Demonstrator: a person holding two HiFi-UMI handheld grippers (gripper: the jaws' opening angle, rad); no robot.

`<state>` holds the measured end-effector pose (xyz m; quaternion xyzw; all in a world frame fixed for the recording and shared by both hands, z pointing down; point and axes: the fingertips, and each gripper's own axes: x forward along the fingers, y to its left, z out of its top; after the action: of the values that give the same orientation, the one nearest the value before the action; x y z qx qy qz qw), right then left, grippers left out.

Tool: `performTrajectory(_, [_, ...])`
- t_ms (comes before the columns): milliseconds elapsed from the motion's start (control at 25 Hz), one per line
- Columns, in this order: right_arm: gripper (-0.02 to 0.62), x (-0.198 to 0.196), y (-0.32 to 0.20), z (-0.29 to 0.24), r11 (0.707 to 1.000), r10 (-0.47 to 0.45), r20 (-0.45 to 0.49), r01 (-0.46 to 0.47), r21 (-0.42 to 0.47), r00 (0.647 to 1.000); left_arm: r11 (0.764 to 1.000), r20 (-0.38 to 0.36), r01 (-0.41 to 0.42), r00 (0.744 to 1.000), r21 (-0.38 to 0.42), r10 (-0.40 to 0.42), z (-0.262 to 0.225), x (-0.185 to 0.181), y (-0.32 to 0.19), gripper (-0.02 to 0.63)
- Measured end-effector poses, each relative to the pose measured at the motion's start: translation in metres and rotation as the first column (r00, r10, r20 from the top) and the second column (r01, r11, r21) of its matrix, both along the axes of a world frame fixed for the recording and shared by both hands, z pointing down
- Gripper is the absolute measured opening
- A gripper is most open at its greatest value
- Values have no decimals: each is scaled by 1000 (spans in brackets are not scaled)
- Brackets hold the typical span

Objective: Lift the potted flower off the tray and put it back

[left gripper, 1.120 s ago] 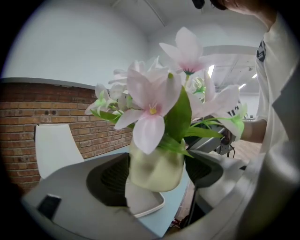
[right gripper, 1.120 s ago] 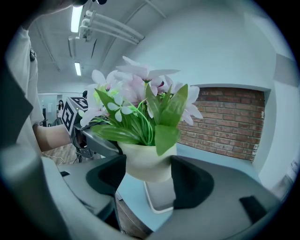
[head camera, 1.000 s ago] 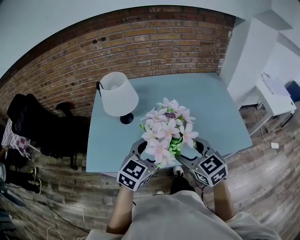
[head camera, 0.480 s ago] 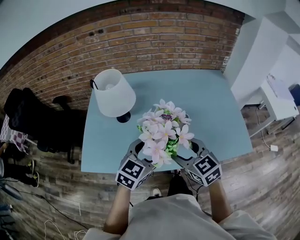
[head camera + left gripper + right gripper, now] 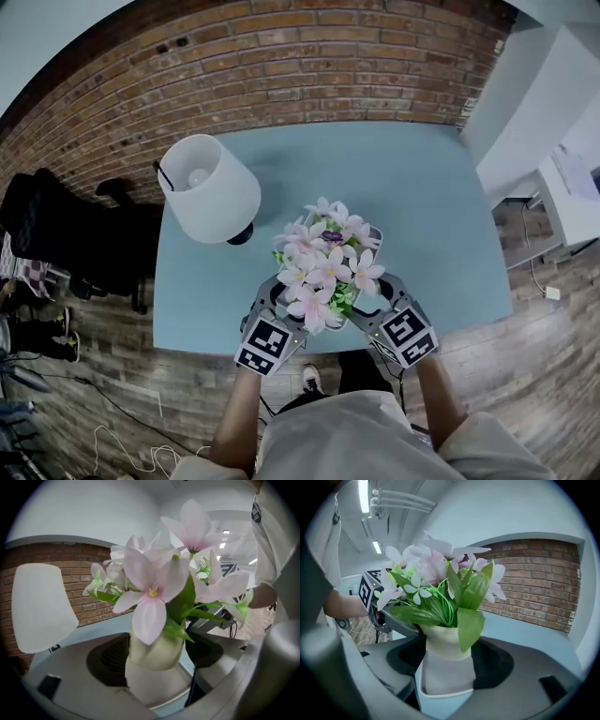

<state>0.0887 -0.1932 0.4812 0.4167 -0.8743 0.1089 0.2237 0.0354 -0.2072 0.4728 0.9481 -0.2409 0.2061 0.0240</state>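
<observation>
Pink flowers [image 5: 326, 261] with green leaves stand near the front edge of the blue table [image 5: 422, 206] and hide their pot from the head view. The cream and grey pot [image 5: 445, 667] rests with its base inside a white-rimmed tray [image 5: 440, 694]. My right gripper [image 5: 447, 670] has its dark pads against both sides of the pot. My left gripper [image 5: 154, 667] also straddles the pot [image 5: 152, 653], with the tray rim [image 5: 168, 699] just below. In the head view the left gripper [image 5: 286, 298] and right gripper [image 5: 375, 295] reach in from either side under the blooms.
A white table lamp [image 5: 208, 187] stands on the table just left of and behind the flowers. A brick wall [image 5: 281, 66] runs behind the table. Dark chairs [image 5: 56, 225] are at the left and a white cabinet [image 5: 544, 103] at the right.
The head view has shifted so the table looks larger. Both grippers stay at the pot, and the flowers keep their place beside the lamp.
</observation>
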Motion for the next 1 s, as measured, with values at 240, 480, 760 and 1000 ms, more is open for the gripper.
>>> performTrajectory(240, [321, 11, -32, 34, 998, -39, 10, 39, -58, 999, 999, 42, 32, 999, -44, -30, 31, 9, -31, 416])
performTrajectory(480, [321, 13, -60, 70, 990, -77, 11, 78, -121, 997, 994, 67, 71, 996, -84, -66, 68, 12, -57, 416])
performTrajectory(760, [321, -18, -81, 108, 974, -139, -15, 134, -184, 990, 979, 65, 115, 992, -171, -106, 113, -17, -75, 416])
performTrajectory(1000, [321, -18, -85, 123, 968, -162, -20, 155, -200, 987, 975, 78, 131, 990, -179, -119, 127, -16, -79, 416])
